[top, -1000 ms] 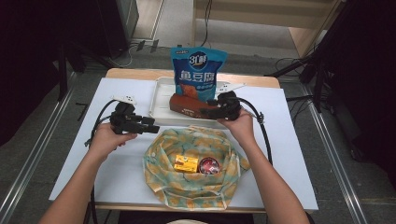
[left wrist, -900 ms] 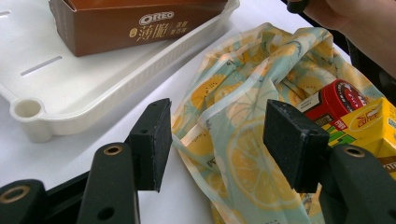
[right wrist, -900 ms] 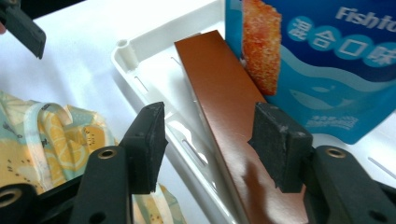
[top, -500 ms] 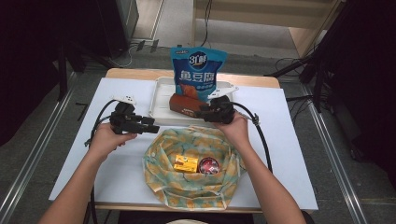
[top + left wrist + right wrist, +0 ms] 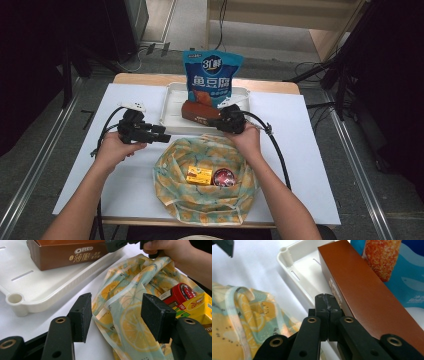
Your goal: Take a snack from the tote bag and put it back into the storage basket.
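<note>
A lemon-print cloth bag (image 5: 205, 200) lies open on the white table and holds a yellow box (image 5: 199, 175) and a red tin (image 5: 223, 177). My left gripper (image 5: 162, 136) rests at the bag's left rim, open. In the left gripper view (image 5: 117, 317) the bag's edge (image 5: 130, 322) lies between the pads without touching them. My right gripper (image 5: 218, 122) sits at the bag's far rim beside the brown Oreo box (image 5: 199, 111) in the white tray (image 5: 170, 107). Its jaws have just closed and its pads (image 5: 323, 305) meet with nothing seen between them.
A blue snack bag (image 5: 212, 75) stands upright in the tray behind the brown box (image 5: 362, 290). Cables trail from both grippers across the table. A white plug (image 5: 132, 105) lies left of the tray. The table's wooden far edge (image 5: 145, 79) lies beyond.
The right hand has shifted left and a little toward me, from the tray's right end to the front of the brown box. The left hand has stayed put.
</note>
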A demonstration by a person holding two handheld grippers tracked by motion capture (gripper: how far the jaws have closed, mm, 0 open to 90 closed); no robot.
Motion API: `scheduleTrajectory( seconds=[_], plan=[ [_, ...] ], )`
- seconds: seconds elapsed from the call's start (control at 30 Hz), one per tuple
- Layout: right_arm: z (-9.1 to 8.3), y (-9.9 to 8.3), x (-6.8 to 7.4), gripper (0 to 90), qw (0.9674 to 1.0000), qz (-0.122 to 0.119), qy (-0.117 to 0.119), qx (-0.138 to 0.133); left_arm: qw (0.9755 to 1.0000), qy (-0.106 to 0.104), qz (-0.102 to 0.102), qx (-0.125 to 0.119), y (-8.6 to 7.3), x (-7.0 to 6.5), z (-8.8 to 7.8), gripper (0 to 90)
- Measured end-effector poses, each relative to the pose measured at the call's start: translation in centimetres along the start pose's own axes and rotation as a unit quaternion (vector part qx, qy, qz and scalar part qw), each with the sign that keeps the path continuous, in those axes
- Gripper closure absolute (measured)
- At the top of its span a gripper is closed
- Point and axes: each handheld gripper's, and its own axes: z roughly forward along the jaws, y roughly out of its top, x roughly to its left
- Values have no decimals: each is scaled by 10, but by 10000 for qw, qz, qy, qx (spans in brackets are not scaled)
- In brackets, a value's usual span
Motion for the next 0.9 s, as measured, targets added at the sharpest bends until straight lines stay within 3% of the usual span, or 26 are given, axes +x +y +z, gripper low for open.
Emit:
scheduleTrajectory(
  seconds=[0.33, 0.9],
  plan=[
    [15, -3, -7, 900, 9993, 143, -214, 255, 10000, -5, -2, 5, 0, 0, 0, 426],
    [22, 0, -18, 900, 9986, 279, -377, 260, 10000, 0, 9, 21, 0, 0, 1, 426]
  ],
)
